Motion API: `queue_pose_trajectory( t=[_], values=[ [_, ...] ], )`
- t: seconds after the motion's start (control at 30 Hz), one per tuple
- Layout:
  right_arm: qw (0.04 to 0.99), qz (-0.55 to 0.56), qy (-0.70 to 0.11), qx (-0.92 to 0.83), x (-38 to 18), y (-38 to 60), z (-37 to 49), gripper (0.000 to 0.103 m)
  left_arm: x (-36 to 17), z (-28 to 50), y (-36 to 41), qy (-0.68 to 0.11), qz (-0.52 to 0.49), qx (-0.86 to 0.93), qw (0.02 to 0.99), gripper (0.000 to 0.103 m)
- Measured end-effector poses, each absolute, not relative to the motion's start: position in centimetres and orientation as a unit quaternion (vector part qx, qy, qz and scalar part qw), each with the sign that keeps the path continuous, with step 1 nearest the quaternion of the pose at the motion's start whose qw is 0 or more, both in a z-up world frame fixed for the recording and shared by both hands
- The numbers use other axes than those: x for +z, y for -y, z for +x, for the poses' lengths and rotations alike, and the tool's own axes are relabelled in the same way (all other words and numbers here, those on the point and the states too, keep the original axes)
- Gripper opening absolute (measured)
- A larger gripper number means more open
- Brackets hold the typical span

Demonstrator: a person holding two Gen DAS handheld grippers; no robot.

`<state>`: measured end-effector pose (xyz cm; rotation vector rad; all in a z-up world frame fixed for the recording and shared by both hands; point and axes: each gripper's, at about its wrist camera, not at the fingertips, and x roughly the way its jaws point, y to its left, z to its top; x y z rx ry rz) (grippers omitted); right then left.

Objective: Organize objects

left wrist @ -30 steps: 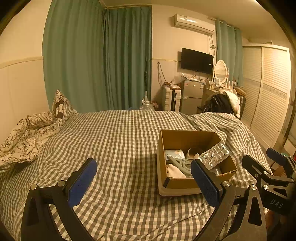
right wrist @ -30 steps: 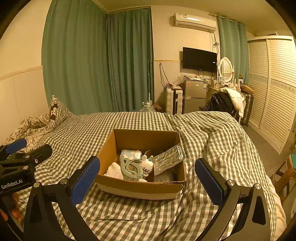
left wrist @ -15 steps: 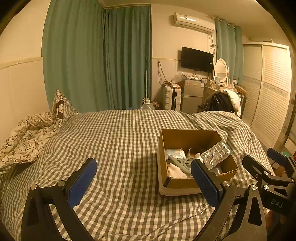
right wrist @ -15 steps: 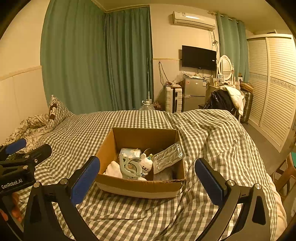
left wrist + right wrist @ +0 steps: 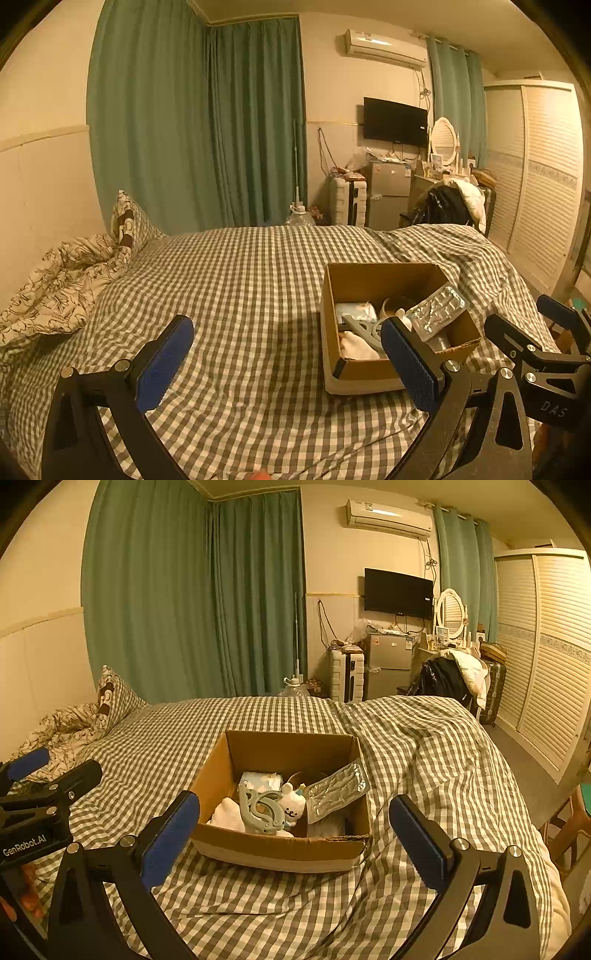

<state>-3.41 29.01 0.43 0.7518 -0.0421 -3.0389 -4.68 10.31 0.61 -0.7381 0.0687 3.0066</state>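
Observation:
An open cardboard box (image 5: 236,760) sits on the checked bed (image 5: 424,760); it also shows in the left wrist view (image 5: 369,280). Inside lie a silver blister pack (image 5: 338,788), a grey-blue plastic hanger clip (image 5: 262,808), a small white toy (image 5: 293,805), a blue-white packet (image 5: 260,781) and white cloth (image 5: 227,814). My right gripper (image 5: 295,834) is open and empty, just in front of the box. My left gripper (image 5: 286,360) is open and empty, over the bed left of the box. Each gripper shows at the edge of the other's view.
A crumpled floral quilt (image 5: 55,288) and a pillow (image 5: 127,221) lie at the bed's left. Behind the bed stand green curtains (image 5: 207,122), a suitcase (image 5: 347,675), a small fridge (image 5: 388,664) and a chair with clothes (image 5: 450,675). A louvred wardrobe (image 5: 546,646) fills the right wall.
Both grippers have stayed open and almost still. The views have shifted only slightly; the box and its contents have not moved.

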Motion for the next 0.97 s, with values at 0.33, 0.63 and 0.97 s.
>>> queue_pose_trajectory(
  t=[0.33, 0.63, 0.97],
  values=[
    [0.006, 0.239, 0.015, -0.971, 0.47, -28.86, -3.35, 0.103, 0.68, -4.67, -9.94, -0.010, -0.244, 0.969, 0.027, 0.103],
    [0.004, 0.238, 0.015, -0.971, 0.62, -28.83, -3.11, 0.103, 0.54, -4.65, -10.06, -0.011, -0.247, 0.969, 0.027, 0.103],
    [0.003, 0.241, 0.013, -0.970, 0.56, -28.67, -2.98, 0.103, 0.23, -4.41, -10.11, -0.011, -0.248, 0.968, 0.028, 0.103]
  ],
)
